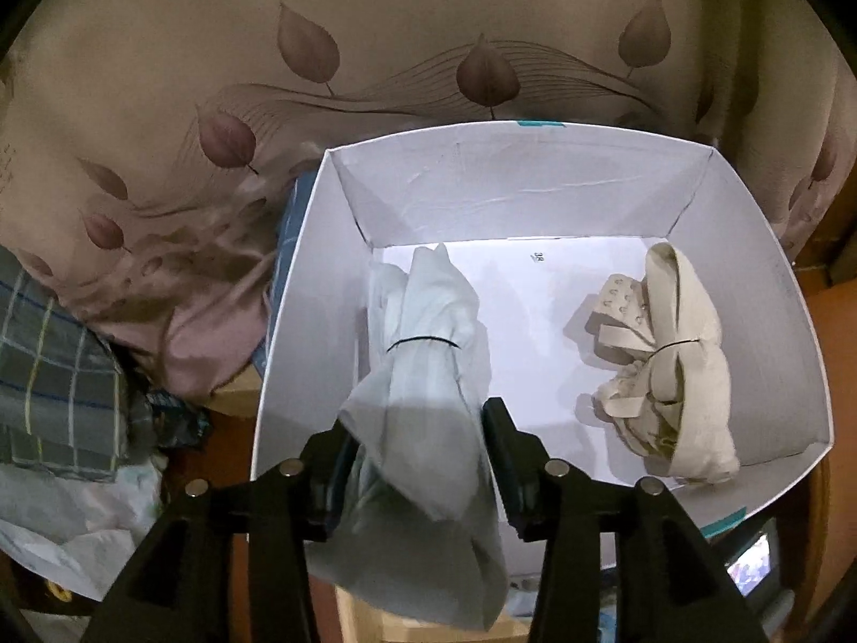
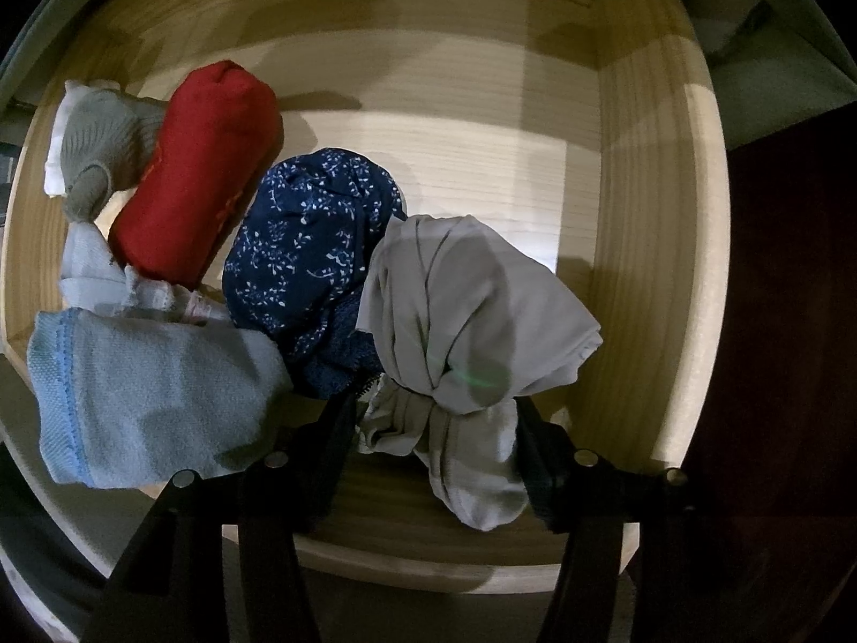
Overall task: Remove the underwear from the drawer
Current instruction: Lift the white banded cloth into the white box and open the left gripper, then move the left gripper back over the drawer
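Observation:
A pale blue underwear bundle (image 1: 428, 353), tied with a black band, lies in the white cardboard box (image 1: 535, 187) and hangs over its near wall. My left gripper (image 1: 420, 420) straddles its lower half, jaws apart, pads not squeezing it. A cream bra bundle (image 1: 675, 353) rests at the box's right side. In the right wrist view, my right gripper (image 2: 435, 407) points down into the wooden drawer (image 2: 643, 214) and is shut on a grey underwear bundle (image 2: 466, 311). Beside it lie a navy floral bundle (image 2: 310, 246), a red roll (image 2: 203, 171) and a light blue piece (image 2: 150, 396).
A leaf-patterned beige cloth (image 1: 375, 53) lies behind the box, with a plaid fabric (image 1: 48, 375) and a white bag (image 1: 80, 525) at the left. A grey-and-white sock (image 2: 96, 144) sits in the drawer's far left corner. The drawer's right half shows bare wood.

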Demonstrator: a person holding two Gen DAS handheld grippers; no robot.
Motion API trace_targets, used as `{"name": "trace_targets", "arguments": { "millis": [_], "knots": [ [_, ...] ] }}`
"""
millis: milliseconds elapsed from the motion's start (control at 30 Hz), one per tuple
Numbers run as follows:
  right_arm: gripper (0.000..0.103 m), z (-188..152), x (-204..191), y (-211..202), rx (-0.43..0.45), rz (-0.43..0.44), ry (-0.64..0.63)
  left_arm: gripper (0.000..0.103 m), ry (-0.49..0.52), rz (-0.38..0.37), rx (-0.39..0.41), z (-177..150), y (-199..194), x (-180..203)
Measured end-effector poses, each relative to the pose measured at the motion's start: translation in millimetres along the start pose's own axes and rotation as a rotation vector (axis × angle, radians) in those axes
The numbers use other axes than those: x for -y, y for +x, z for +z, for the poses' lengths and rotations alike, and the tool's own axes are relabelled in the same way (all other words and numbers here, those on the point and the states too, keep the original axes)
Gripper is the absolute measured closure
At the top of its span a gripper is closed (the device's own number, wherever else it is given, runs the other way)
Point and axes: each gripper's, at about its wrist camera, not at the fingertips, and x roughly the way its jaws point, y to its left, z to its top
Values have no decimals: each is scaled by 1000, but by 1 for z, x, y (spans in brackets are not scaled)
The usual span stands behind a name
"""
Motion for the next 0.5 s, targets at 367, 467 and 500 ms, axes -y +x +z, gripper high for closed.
{"name": "trace_targets", "arguments": {
  "millis": [367, 467, 500],
  "knots": [
    [46, 1, -8, 1, -8, -23, 0, 53, -33, -141, 30, -13, -28, -13],
    [45, 2, -11, 2, -12, -29, -1, 51, -43, -169, 41, -16, -37, -17],
    [45, 3, -12, 2, -13, -30, -1, 50, -45, -175, 40, -18, -40, -19]
  ]
}}
